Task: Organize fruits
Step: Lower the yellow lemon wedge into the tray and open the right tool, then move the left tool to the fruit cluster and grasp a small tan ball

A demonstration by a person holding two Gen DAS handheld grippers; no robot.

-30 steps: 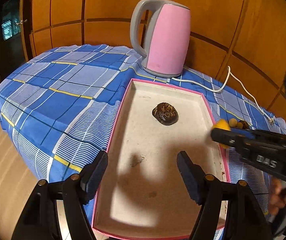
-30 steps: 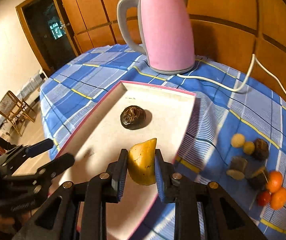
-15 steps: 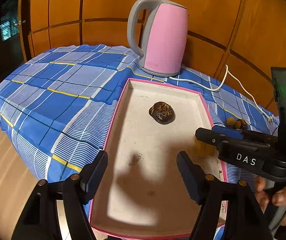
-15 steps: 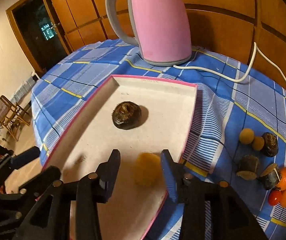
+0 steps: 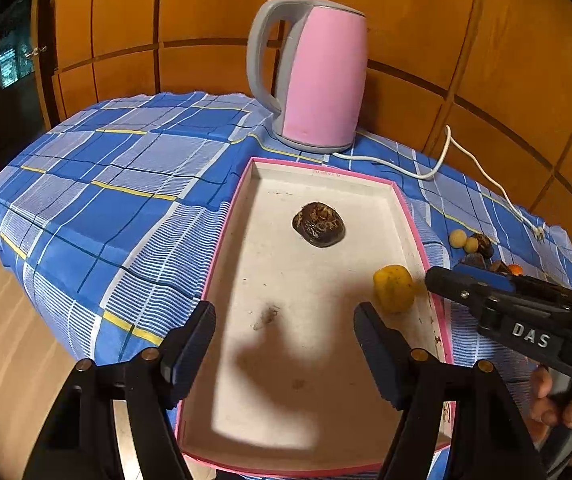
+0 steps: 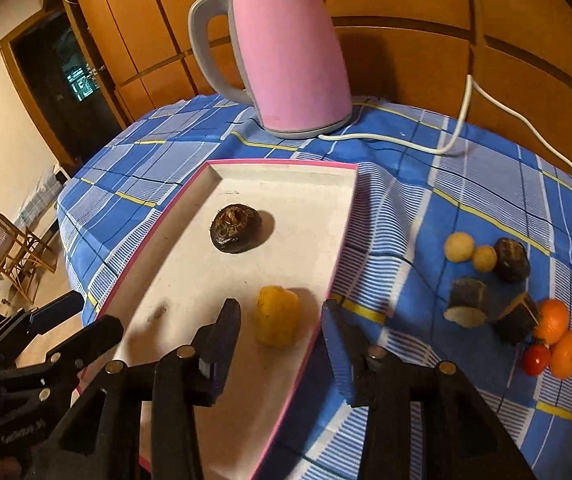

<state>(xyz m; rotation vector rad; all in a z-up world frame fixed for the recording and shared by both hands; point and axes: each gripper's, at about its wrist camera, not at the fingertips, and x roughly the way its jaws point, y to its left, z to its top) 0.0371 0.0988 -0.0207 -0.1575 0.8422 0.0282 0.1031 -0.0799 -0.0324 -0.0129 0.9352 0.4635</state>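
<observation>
Letting go, our right claw (image 6: pixel 281 334) stands with its jaws just opened, the yellow fruit (image 6: pixel 277 322) loose between them on the tray (image 6: pixel 286 165) by its right edge. A dark fruit (image 6: pixel 235 229) sits toward the tray's far end. Our left claw (image 5: pixel 283 346) hangs wide and empty over the near end. Next, we judge, comes the pile (image 6: pixel 506 292) right of the tray: back off, swing over, pinch one piece.

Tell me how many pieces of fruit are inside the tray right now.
2. A dark brown fruit lies toward the far end of the tray, and a yellow fruit lies nearer, beside the tray's right wall. Nothing seems hidden; the other fruits sit outside on the cloth.
</observation>
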